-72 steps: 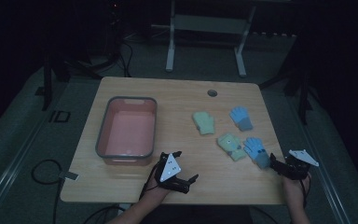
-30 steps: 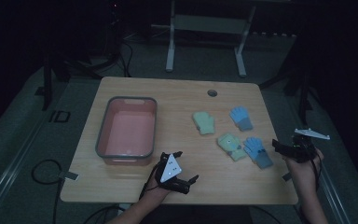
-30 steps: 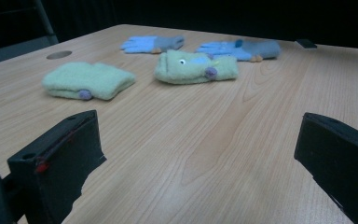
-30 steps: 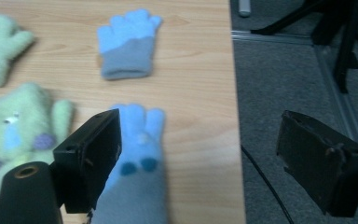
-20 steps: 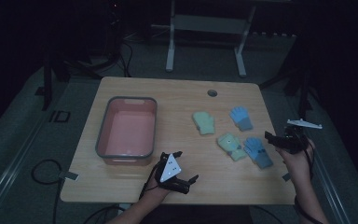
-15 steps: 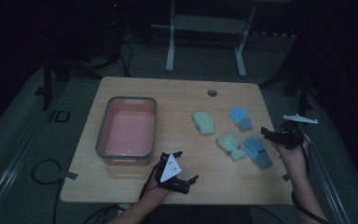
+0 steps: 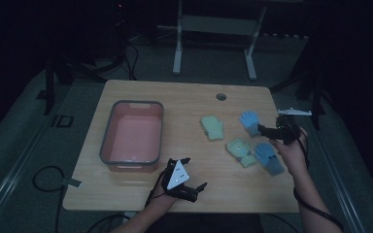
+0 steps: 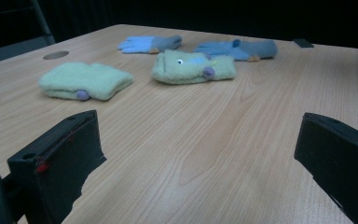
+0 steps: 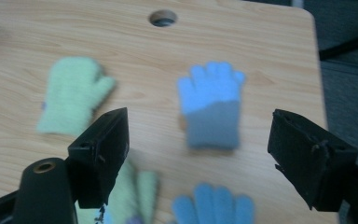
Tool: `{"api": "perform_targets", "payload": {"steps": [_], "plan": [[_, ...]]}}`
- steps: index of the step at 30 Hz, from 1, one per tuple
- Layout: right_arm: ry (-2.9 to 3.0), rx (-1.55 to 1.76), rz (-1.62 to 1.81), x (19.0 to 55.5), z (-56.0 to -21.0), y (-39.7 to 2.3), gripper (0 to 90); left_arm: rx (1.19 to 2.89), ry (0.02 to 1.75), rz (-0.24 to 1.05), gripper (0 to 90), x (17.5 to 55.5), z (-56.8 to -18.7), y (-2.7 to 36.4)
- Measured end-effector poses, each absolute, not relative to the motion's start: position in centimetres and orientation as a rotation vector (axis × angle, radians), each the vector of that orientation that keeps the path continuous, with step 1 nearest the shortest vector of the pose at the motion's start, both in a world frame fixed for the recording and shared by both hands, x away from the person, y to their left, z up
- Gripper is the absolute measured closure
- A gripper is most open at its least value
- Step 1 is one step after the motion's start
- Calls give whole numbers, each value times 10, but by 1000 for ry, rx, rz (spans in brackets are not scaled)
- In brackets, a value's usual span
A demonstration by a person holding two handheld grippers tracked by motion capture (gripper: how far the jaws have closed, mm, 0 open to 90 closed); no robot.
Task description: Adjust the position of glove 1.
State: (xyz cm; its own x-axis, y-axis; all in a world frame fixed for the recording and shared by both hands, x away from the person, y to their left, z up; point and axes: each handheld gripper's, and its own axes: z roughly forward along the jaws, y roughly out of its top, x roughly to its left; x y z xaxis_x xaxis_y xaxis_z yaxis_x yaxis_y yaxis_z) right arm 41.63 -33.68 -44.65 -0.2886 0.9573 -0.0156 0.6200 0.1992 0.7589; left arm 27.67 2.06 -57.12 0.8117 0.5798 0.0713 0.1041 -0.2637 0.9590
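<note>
Four small gloves lie on the right half of the wooden table (image 7: 175,102): a plain green mitten (image 7: 212,127), a green mitten with an eye (image 7: 240,152), and two blue gloves, one farther (image 7: 249,121) and one nearer (image 7: 269,158). My right gripper (image 7: 264,131) hovers just right of the farther blue glove (image 9: 212,112), which shows beyond the gap of its jaws. Those jaws have just been closing a little, stand open and grip nothing. My left gripper (image 7: 194,173) rests near the front edge, open and empty (image 8: 198,144), facing the mittens (image 8: 86,80).
A pink tub with a grey rim (image 7: 106,133) stands on the table's left half. A round cable hole (image 7: 221,96) sits near the far edge. A desk frame (image 7: 213,24) stands on the floor behind the table.
My right hand has moved from the table's right front edge away and slightly up, arriving beside the farther blue glove. The left hand and the gloves have stayed put.
</note>
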Motion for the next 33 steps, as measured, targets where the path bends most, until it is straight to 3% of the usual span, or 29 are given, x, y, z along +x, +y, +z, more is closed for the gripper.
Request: {"api": "perform_targets", "payload": {"steps": [16,33], "plan": [[2138,1339,901,445,-451,-280,267,1803,513,495,8,276,-571,20],[2336,1256,866,488,-488,-205,386,1800,507,490,8,276,-571,21]]}}
